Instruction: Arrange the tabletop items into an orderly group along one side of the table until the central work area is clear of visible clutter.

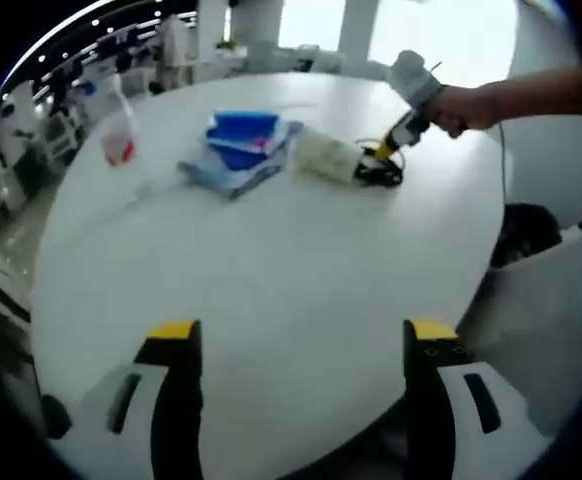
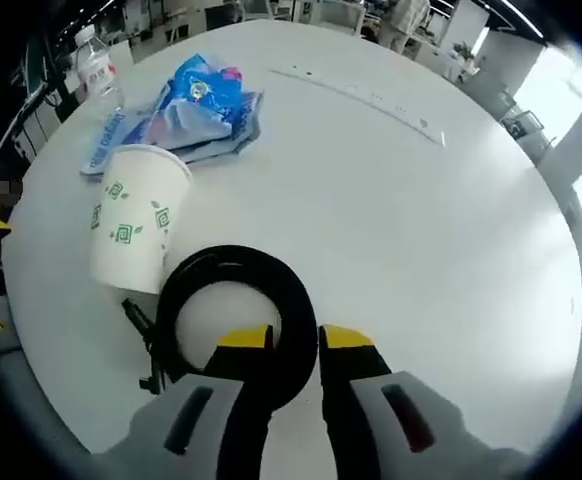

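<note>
Pretty bright overall, windows (image 1: 441,30) blow out into white glare, table (image 1: 301,260) reflects it softly, edges warp hard, left gripper view's slightly blurry.

Each claw has two black jaws with yellow tips and a pale grey body with a dark slot on each side. This is true for the left claw (image 1: 301,335) and the right claw (image 2: 296,340). The person's hand (image 1: 461,108) and forearm are bare, no sleeve is visible.
</note>
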